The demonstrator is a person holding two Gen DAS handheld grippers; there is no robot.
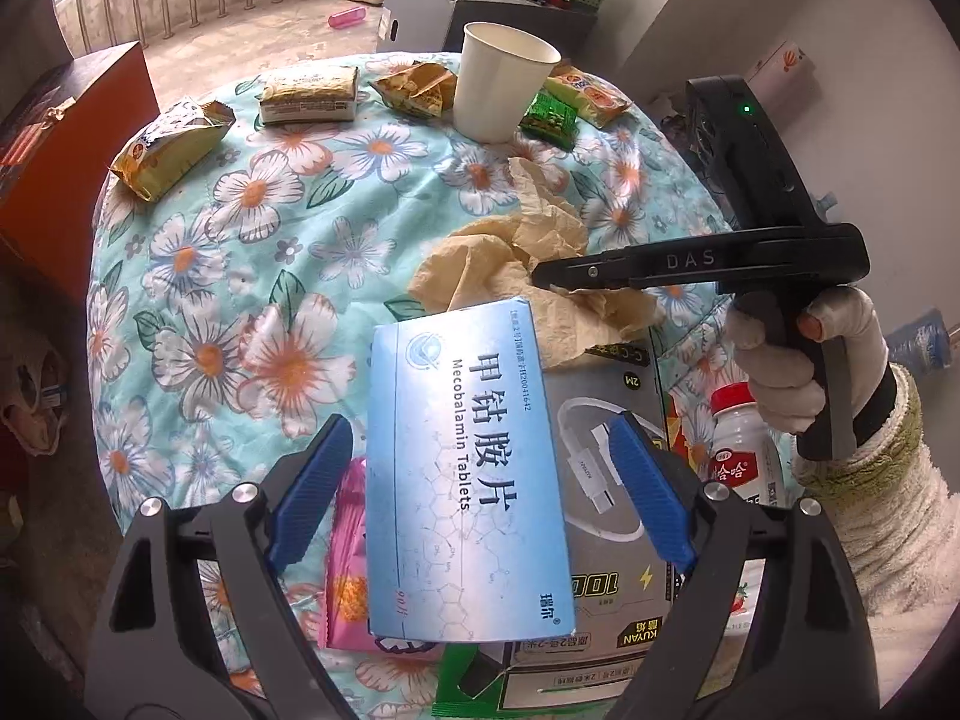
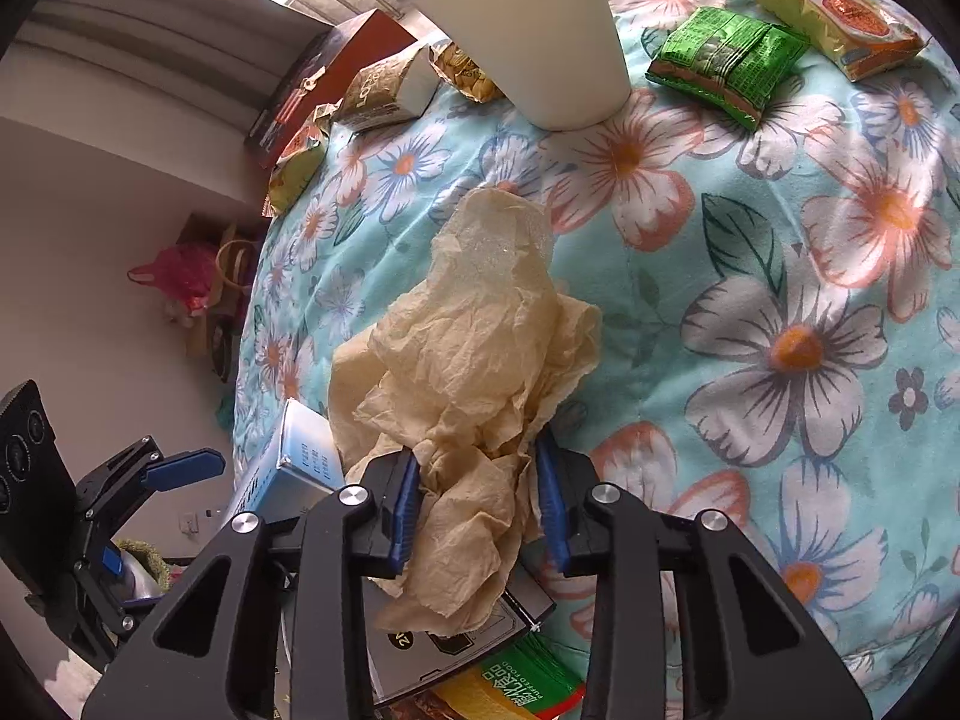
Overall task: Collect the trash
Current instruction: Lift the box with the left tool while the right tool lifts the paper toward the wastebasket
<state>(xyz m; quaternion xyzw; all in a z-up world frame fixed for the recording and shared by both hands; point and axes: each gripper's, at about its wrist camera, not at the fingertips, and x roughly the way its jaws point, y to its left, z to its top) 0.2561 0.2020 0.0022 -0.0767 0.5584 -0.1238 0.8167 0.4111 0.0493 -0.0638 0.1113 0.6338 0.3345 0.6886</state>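
- The desk (image 1: 288, 192), under its flowered turquoise cloth, is strewn with litter: snack packets along the far edge and a heap of boxes gathering at the near edge, so in my judgement the job is mid-way.
- On that heap lies the blue medicine box (image 1: 462, 468), tilted across a grey cable box (image 1: 624, 540), with a pink wrapper (image 1: 348, 546) just beside it.
- The left tool (image 1: 486, 480) stands released, its blue pads wide on either side of the medicine box and touching nothing; that box looks dropped off, not held.
- The crumpled beige paper (image 2: 474, 360) sits between the heap and the white paper cup (image 2: 528, 30), its near end draped over the cable box.
- The right tool (image 2: 480, 504) is clenched on the paper's near folds, both pads pressing into the wad.
- So the step in hand, I'd say, is picking up the paper.
- Next move calls for a clean lift that clears the cup, then carrying it to the heap; loose folds could drag, so the grip must hold.
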